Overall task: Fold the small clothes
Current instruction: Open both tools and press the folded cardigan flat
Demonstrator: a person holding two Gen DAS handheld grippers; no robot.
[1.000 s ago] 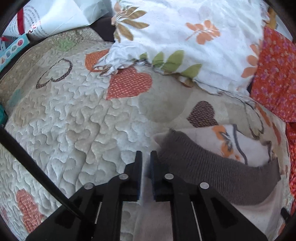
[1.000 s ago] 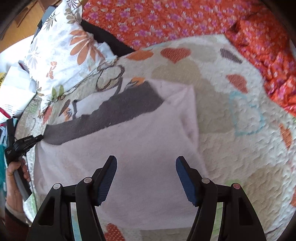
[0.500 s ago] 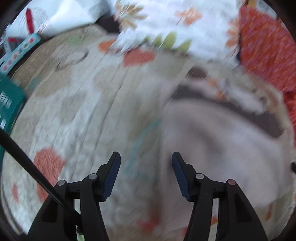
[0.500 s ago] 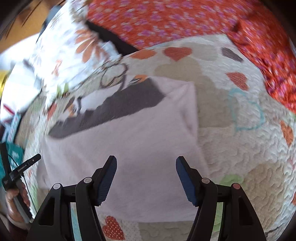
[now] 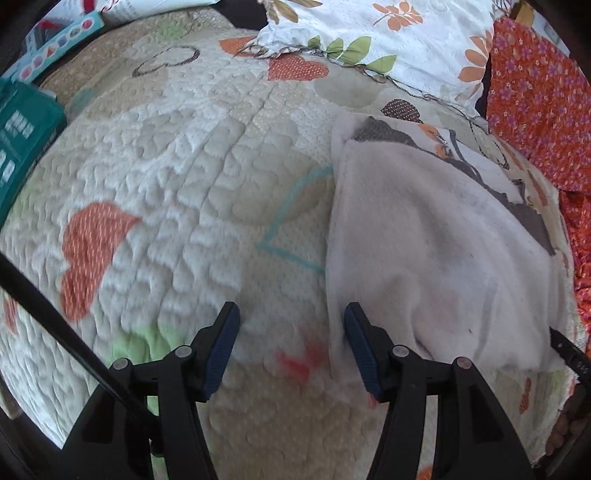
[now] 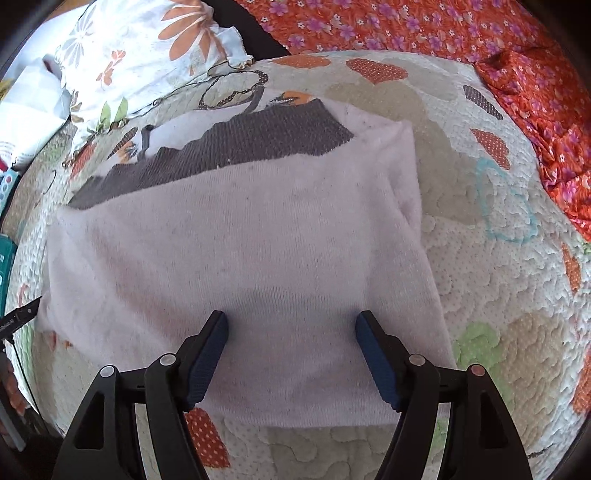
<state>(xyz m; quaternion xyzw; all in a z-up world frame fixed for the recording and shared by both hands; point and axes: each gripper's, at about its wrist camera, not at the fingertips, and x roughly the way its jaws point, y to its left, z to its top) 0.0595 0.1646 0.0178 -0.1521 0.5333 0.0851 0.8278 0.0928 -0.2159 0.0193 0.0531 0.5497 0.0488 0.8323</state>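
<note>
Lying folded on a heart-patterned quilt [image 6: 498,295]: a small white garment [image 6: 258,258], its pale inner side turned up and a grey knitted band [image 6: 236,147] showing along the far edge, with an orange-and-white printed part [image 6: 291,98] peeking out beyond that band.

Hovering over the near half of the garment: the right gripper [image 6: 290,350], pointing steeply down, jaws opening, blue pads clear of the cloth on both sides and pinching nothing.

Hanging over bare quilt just beside the garment's left edge, seen through the left wrist camera: the left gripper [image 5: 290,345], jaws opening, nothing between them but quilt, its right pad [image 5: 360,350] standing at the very edge of the garment [image 5: 443,258]; touching or not, impossible to tell.

Spreading across most of the left view: the quilt [image 5: 177,206], stitched with orange hearts and a blue heart outline [image 5: 291,218] partly covered by the garment.

Resting at the far side of the quilt: a white pillow with orange flowers and green leaves [image 5: 388,33], and beyond it a red floral cloth [image 6: 406,26] running along the far and right edges.

Crowding the left margin of the left view: a teal box [image 5: 22,147] and a strip with coloured dots [image 5: 55,44].

Showing at the left rim of the right view: the black tip of the other gripper [image 6: 20,315].
</note>
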